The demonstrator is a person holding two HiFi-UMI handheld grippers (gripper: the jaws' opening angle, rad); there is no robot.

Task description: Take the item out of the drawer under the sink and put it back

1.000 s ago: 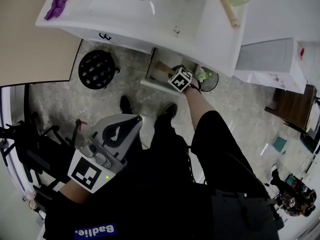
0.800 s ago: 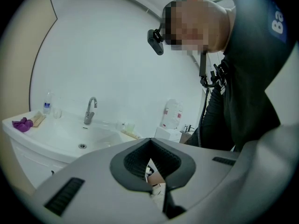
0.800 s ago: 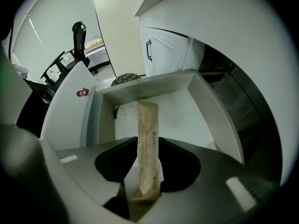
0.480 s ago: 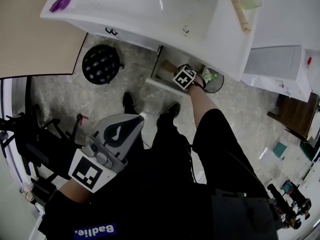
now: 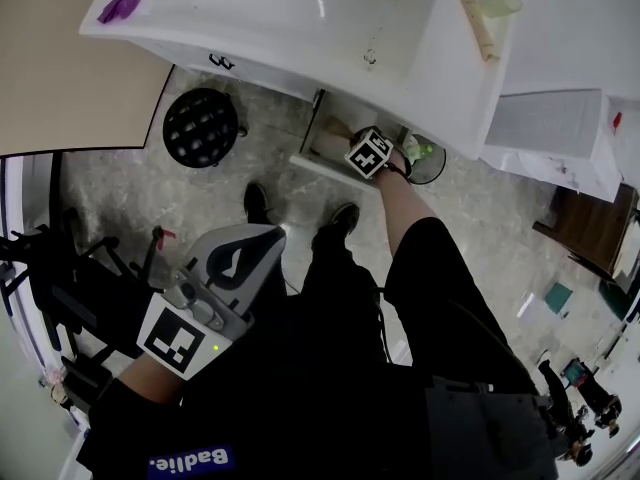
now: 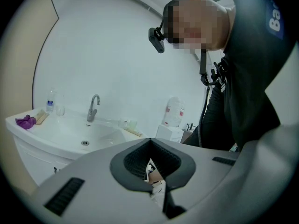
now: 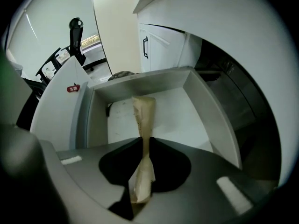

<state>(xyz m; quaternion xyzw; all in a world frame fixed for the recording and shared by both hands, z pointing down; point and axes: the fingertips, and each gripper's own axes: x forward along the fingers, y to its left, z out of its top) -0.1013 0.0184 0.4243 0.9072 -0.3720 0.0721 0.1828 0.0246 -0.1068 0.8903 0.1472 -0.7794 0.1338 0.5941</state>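
Packet [image 7: 144,110] pinched lengthwise, pointing down — into drawer [image 7: 180,120]

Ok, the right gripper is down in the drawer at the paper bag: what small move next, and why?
Probably a short lift straight up. The right gripper has just closed its jaws, and they now pinch the paper bag, whose far end is down in the open drawer. Lifting would test the grip.

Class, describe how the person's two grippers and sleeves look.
The left gripper and right gripper are light grey shells with dark pads; each carries a white cube printed with black square markers. The right sleeve is black and short.
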